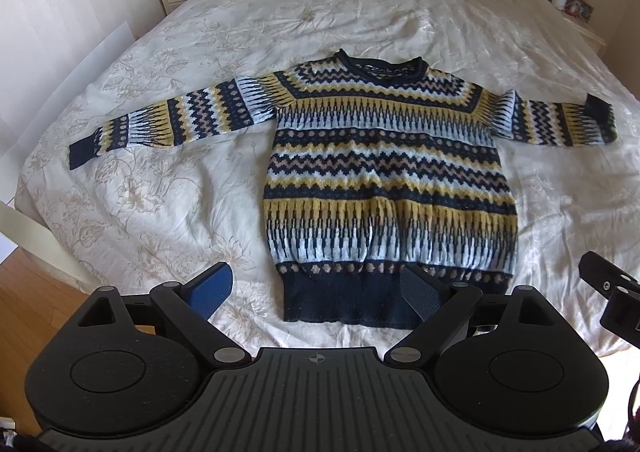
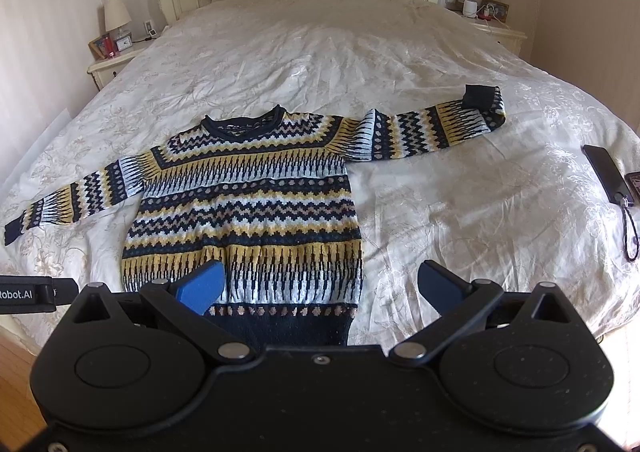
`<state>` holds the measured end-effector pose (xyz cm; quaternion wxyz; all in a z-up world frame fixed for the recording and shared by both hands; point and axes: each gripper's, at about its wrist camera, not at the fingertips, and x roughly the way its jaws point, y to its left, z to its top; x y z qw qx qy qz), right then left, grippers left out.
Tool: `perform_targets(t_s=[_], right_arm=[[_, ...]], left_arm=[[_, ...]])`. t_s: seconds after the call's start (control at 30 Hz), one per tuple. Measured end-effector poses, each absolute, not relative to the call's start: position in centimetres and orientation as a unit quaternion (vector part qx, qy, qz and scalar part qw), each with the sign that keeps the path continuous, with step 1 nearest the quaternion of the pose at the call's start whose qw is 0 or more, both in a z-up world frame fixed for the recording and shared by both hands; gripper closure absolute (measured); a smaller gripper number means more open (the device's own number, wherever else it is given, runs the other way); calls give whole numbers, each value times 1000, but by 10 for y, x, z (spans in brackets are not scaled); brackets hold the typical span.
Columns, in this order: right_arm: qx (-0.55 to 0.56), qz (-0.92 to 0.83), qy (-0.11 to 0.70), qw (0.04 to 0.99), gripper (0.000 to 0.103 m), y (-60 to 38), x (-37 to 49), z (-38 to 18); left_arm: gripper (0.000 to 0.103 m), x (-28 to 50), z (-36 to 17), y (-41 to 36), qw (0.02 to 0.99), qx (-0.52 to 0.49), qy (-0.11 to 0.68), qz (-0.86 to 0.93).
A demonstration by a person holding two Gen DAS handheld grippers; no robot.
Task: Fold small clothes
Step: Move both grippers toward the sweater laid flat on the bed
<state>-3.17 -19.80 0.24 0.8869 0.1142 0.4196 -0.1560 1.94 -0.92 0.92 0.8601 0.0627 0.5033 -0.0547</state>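
We see our left claw (image 1: 320, 290) spread wide above the near edge of the bed (image 1: 160, 188), empty, its ribbed blue pads (image 1: 210, 288) apart over the sweater's navy hem. Our right claw (image 2: 326, 288) is likewise spread and holds nothing. The sweater (image 1: 384, 180) lies flat on the bed's near half, sleeves stretched toward both side edges: a chunky knit in navy, yellow and pale blue zigzag bands, on a crinkled cream floral bedspread.
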Motion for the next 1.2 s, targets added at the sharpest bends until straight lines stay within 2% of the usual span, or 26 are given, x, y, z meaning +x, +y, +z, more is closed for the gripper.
perform_targets(t_s=[1.2], right_arm=[[113, -141, 471, 863, 1, -205, 42, -27]], left_arm=[[11, 97, -14, -17, 834, 65, 546, -48]])
